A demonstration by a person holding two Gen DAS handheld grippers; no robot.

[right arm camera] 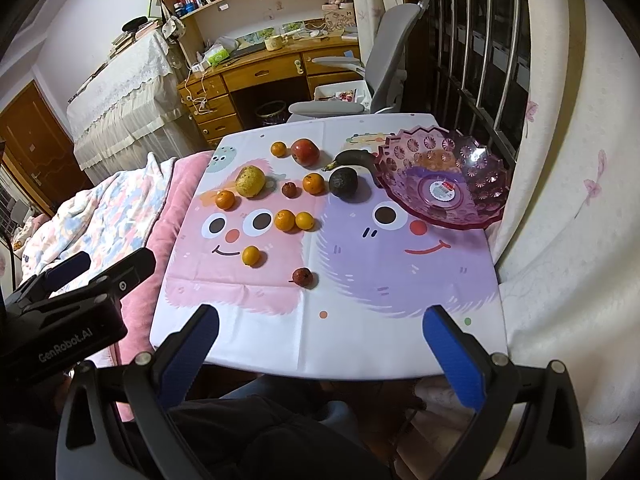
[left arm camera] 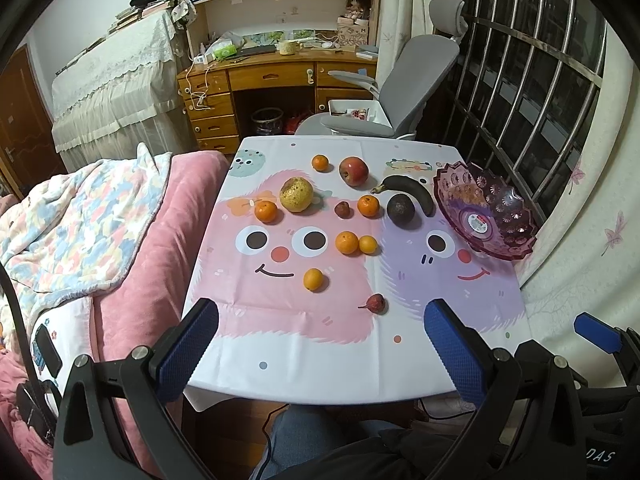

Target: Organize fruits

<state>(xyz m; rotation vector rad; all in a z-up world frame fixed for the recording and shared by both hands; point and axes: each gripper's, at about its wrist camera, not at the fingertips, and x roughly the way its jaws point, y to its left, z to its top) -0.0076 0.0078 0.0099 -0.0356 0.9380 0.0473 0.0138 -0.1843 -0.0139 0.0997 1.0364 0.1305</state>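
Both your tongs, left tongs (left arm camera: 322, 344) and right tongs (right arm camera: 320, 344), are spread wide, holding nothing. Fruit's scattered across the surface (right arm camera: 360, 332); purple bowl (right arm camera: 486, 196) empty at far right. Start with the nearest small red fruit (right arm camera: 302, 277), pinching gently.

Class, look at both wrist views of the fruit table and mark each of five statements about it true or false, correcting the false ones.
1. The purple bowl already holds fruit. False: it is empty, with only a sticker inside.
2. Both claws are open and hold nothing. True: the left claw and right claw stand apart over the table's near edge.
3. The banana is bright yellow. False: its skin is almost black.
4. The avocado lies beside the banana, near the bowl. True.
5. The red apple sits at the near edge of the table. False: it is in the far row, next to a small orange.
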